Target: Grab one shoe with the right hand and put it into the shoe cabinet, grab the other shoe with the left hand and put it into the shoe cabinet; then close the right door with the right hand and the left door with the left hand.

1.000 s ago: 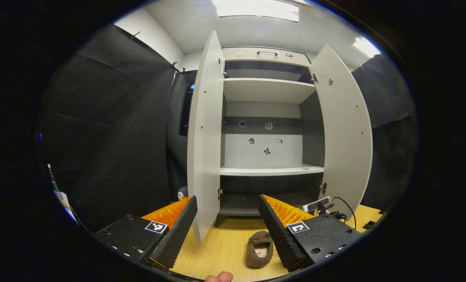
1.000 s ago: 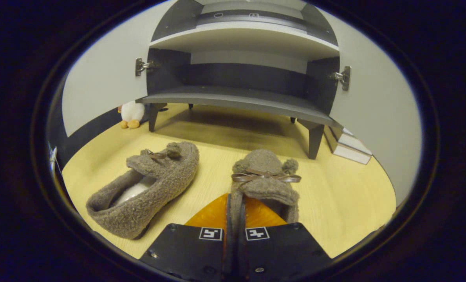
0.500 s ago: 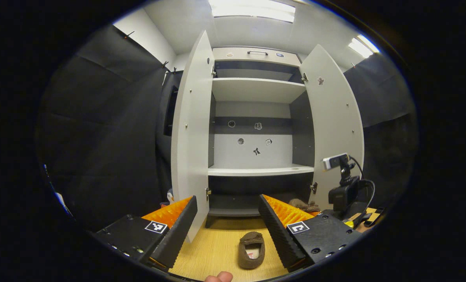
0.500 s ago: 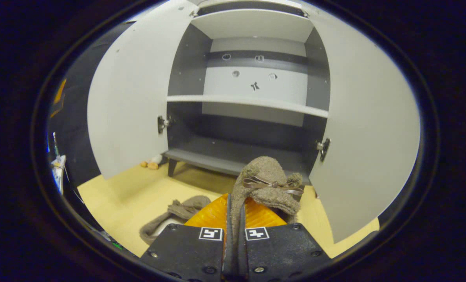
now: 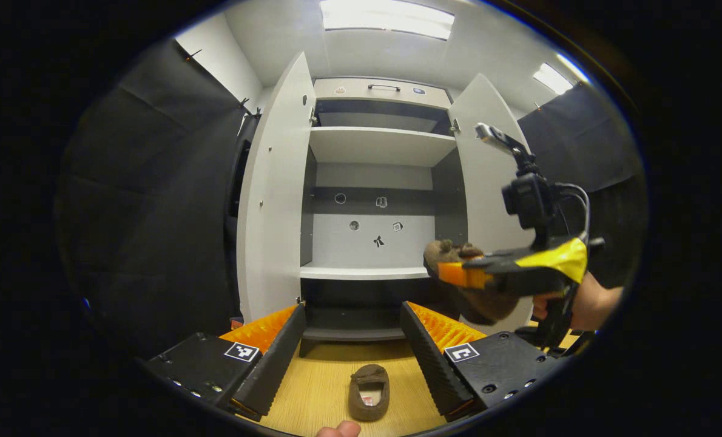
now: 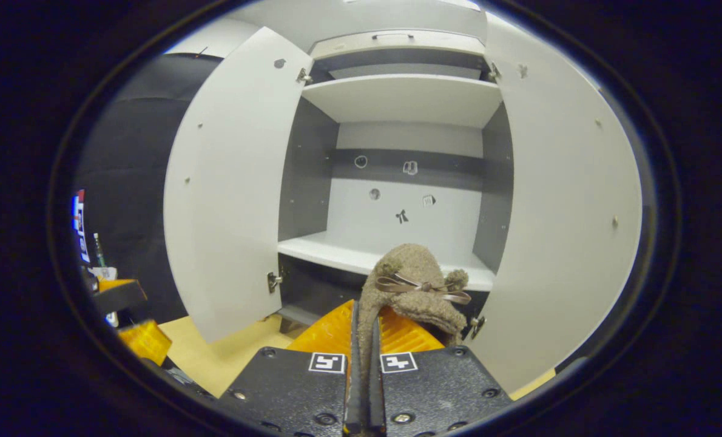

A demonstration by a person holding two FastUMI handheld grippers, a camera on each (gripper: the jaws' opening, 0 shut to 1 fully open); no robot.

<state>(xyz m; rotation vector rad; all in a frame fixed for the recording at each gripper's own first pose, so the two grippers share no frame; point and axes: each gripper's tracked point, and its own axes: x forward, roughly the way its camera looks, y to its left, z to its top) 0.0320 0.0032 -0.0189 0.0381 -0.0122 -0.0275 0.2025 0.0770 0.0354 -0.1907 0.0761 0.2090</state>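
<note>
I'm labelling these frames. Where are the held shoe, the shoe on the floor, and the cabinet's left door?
held shoe (image 6: 412, 285): right gripper view, fuzzy toe by the bow.
shoe on the floor (image 5: 370, 391): left gripper view, its opening.
left door (image 5: 273, 200): left gripper view, inner panel.

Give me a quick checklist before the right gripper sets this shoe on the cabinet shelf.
1. Grip: right gripper shut on the held shoe: ok.
2. Doors: left door and right door both swung open: ok.
3. Target: white shelf bare where visible: ok.
4. Height: shoe's toe sits about level with the shelf's front edge; clearance: cannot tell.
5. Left gripper open, low over the other shoe on the floor, away from the cabinet opening: ok.
</note>
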